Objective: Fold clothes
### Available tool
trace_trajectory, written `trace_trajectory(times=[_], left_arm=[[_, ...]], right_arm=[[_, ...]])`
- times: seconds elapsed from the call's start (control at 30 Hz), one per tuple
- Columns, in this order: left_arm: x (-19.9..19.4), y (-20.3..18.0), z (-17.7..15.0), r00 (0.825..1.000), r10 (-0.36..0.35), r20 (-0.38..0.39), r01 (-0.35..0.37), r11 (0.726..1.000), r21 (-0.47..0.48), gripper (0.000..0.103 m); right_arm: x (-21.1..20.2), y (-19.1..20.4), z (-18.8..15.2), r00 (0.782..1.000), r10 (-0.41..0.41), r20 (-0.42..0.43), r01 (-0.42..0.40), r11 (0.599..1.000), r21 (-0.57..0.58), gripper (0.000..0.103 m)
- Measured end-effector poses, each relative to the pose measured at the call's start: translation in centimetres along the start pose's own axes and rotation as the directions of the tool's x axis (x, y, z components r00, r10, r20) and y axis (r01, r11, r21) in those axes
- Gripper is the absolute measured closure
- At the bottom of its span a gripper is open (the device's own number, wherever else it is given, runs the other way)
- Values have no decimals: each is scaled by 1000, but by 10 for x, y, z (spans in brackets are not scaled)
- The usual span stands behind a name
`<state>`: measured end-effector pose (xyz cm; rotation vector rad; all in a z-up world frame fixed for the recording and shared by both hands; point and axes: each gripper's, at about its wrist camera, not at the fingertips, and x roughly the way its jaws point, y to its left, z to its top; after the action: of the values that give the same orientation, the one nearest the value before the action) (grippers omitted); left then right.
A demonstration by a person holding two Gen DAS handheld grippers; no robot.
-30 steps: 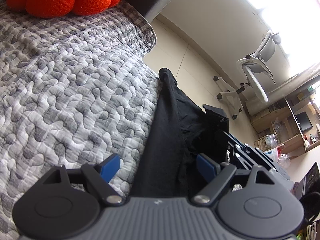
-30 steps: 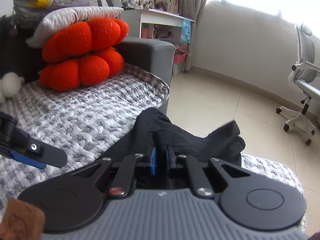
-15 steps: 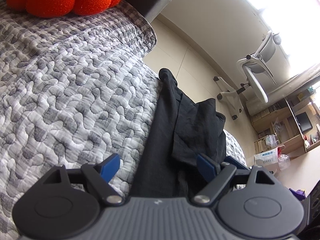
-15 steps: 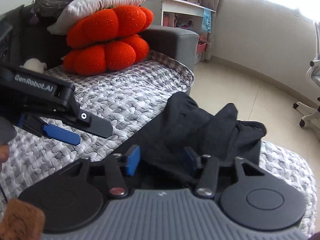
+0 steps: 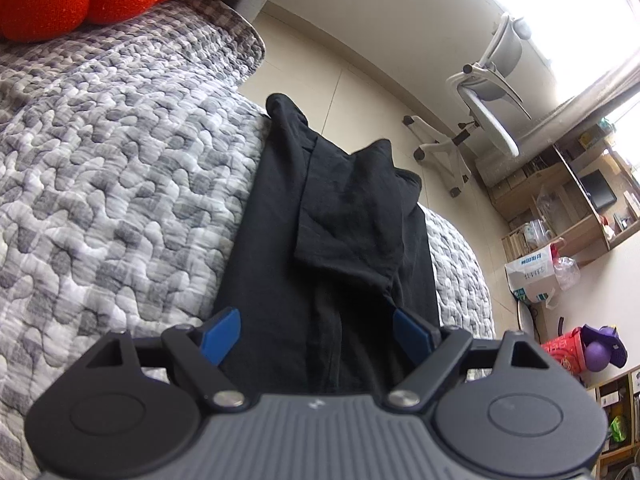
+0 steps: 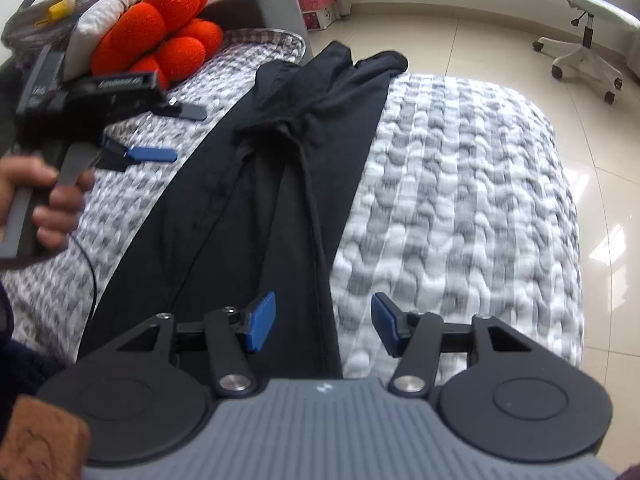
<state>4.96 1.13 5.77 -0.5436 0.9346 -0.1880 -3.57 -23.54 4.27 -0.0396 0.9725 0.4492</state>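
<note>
— Jaws first: how do they stand?
— Both spread wide, gripping nothing. The left gripper point(image 5: 316, 334) has black cloth lying between and below its blue fingers point(image 5: 221, 334). The right gripper point(image 6: 316, 326) straddles the cloth's right edge: its left pad over fabric, its right pad over bare quilt.
— And the garment itself?
— The black garment point(image 6: 256, 184) lies in a long strip on the grey quilted cover point(image 6: 460, 200), running straight ahead from both sets of jaws. Partway ahead, a flap is folded over on top of it, rumpled, with a peak sticking up.
— Beyond that?
— The garment's far end reaches the bed edge. Left of the right jaws, a hand point(image 6: 44, 200) holds the left gripper's handle. Further left and ahead sit orange cushions point(image 6: 160, 36); ahead to the right, a white office chair point(image 6: 588, 12) on the tiled floor.
</note>
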Motion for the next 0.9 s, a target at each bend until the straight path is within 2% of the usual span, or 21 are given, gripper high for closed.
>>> trace_trajectory(times=[0.13,0.2,0.27,0.3,0.33,0.37,0.53,0.73,0.8,0.87,0.9], left_arm=[[7,-15,-13,1000,8,-20,-7,999,52,18],[9,-22,-18,1000,16,-24,-14,997,81,18],[11,-28,-22,1000,21,-24,-18,994,107,18],[11,-30,-23,999,25,-21,-22,992,121,18],[11,-31,-25,999,30,-20,-27,991,130,18],[11,-32,-26,999,36,-18,-33,990,139,18],[10,-31,-29,999,47,-13,-45,988,150,18],[4,-19,-24,999,52,0,-52,992,116,18],[3,-16,-24,999,51,-2,-51,993,110,18],[4,-15,-25,998,59,-9,-58,991,119,18],[5,-14,-26,998,62,-12,-60,990,124,18]], right_arm=[[-13,2,-41,999,-6,-54,6,1000,3,47],[-20,3,-61,997,-8,-81,9,1000,4,61],[-23,10,-68,996,-35,-79,33,999,-27,67],[-24,14,-71,996,-50,-74,47,998,-45,83],[-25,19,-73,995,-66,-69,61,996,-64,93],[-26,23,-75,995,-81,-64,76,994,-83,99],[-46,47,-76,991,-136,13,137,985,-104,101],[-36,104,-74,989,-151,-8,149,982,-115,100],[-31,123,-73,988,-155,-17,152,981,-118,95],[-23,138,-79,993,-104,-51,99,990,-104,88],[-20,145,-83,995,-70,-68,63,993,-100,89]])
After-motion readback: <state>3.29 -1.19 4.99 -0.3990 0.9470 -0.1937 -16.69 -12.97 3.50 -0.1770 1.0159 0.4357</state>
